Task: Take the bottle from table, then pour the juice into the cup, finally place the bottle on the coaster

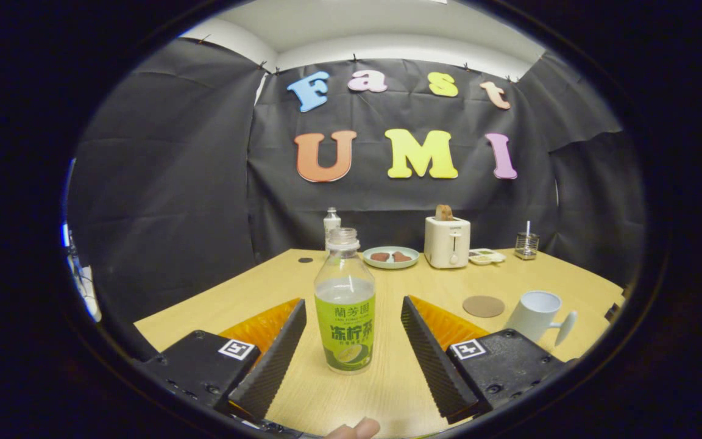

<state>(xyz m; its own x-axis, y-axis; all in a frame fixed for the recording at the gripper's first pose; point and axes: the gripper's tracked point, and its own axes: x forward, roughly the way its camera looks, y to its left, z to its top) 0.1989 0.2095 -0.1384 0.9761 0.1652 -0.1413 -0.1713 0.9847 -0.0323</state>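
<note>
An uncapped clear bottle (345, 305) with a green label and pale juice stands upright on the wooden table (253, 292). It sits between the fingers of my gripper (354, 308), which is open, with a gap on each side of the bottle. A white cup (537, 314) with its handle pointing right stands beyond the right finger. A round brown coaster (483, 306) lies flat just left of the cup.
At the table's far edge stand a small clear bottle (331, 222), a green plate with food (391, 257), a white toaster holding bread (446, 242), a small dish (486, 256) and a wire holder (526, 246). A fingertip (357, 429) shows at the near edge.
</note>
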